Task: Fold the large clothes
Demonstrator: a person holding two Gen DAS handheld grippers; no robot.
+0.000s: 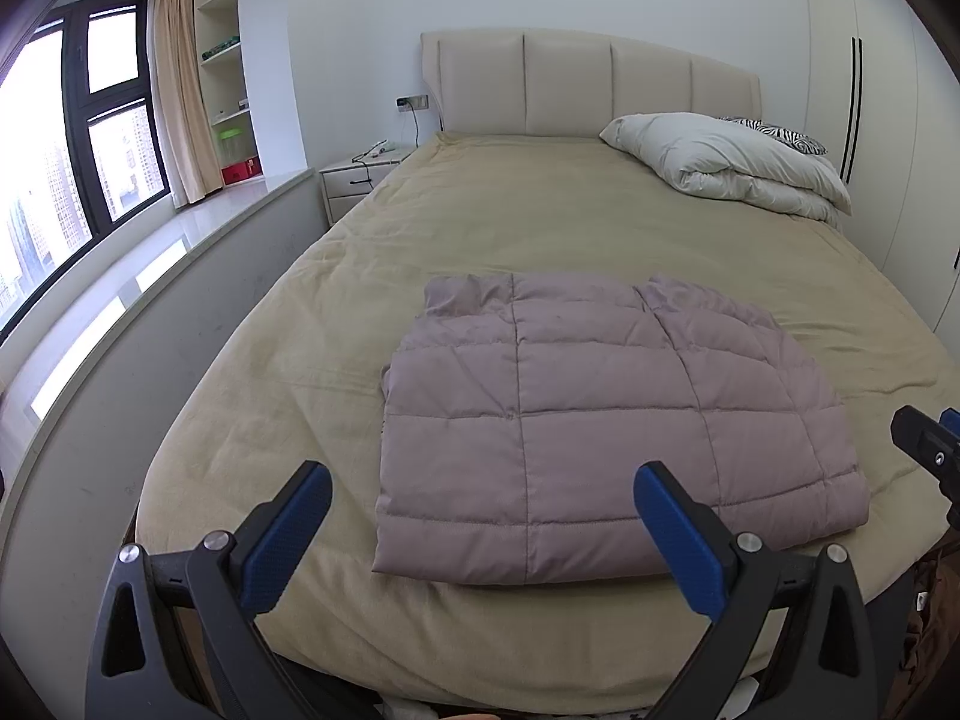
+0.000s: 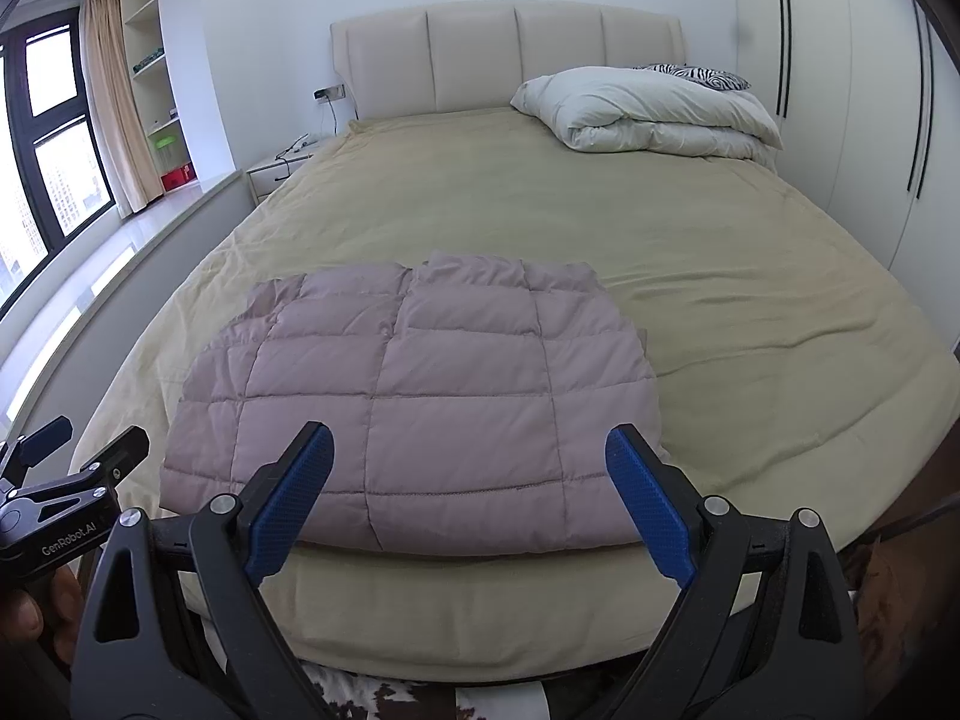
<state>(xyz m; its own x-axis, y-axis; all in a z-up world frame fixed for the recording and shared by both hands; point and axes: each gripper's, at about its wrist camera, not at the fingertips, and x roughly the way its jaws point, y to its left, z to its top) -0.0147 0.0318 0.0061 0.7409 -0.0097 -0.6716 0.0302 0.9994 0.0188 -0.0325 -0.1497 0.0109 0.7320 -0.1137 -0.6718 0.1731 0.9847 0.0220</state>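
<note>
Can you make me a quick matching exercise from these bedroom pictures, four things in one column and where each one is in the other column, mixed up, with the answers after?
Column one:
1. quilted jacket
2. white duvet
3. nightstand
4. zebra-print pillow

Column two:
A. bundled at the head of the bed, on the wardrobe side
B. folded near the foot of the bed
C. behind the white bundle, against the headboard
D. on the floor beside the bed, on the window side

Pairs: 1-B, 2-A, 3-D, 4-C
</note>
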